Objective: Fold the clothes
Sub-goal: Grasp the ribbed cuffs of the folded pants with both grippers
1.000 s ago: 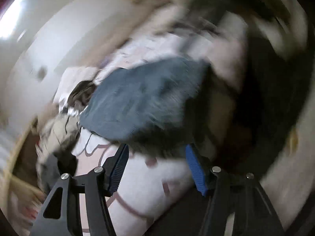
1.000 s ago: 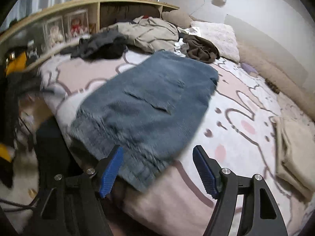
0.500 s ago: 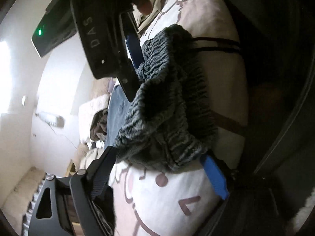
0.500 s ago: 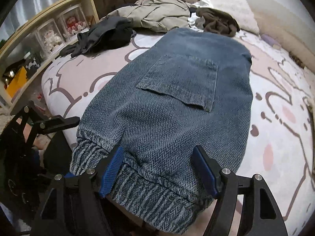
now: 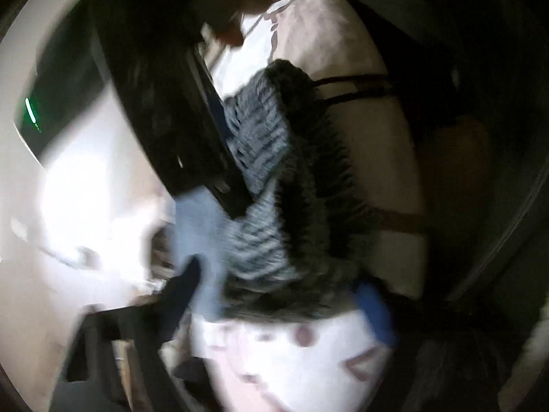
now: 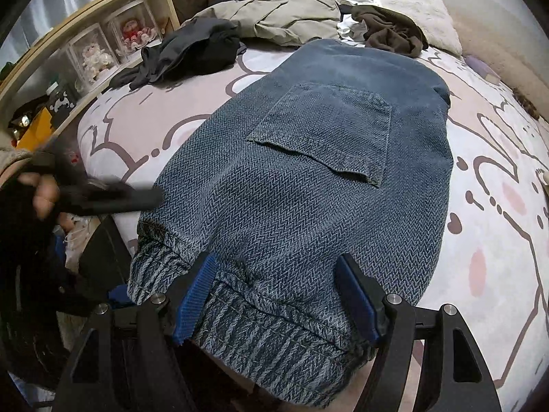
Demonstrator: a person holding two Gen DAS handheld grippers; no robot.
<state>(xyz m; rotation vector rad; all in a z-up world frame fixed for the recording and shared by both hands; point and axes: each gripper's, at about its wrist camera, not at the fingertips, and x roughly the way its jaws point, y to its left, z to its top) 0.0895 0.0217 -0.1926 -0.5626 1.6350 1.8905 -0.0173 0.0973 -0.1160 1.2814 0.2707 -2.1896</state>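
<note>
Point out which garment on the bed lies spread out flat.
The blue denim garment with the patch pocket; the grey, beige and brown clothes behind lie crumpled.

We see a blue garment in a herringbone weave, its ribbed hem streaked blue and grey. Beneath it, the bedsheet is white and pale pink, with brown outlines and pink blotches. Our right gripper is black with bright blue pads; the left gripper is the same black and blue. Farther back lie a black garment, a khaki garment, a dark brown garment and a cream pillow.
</note>
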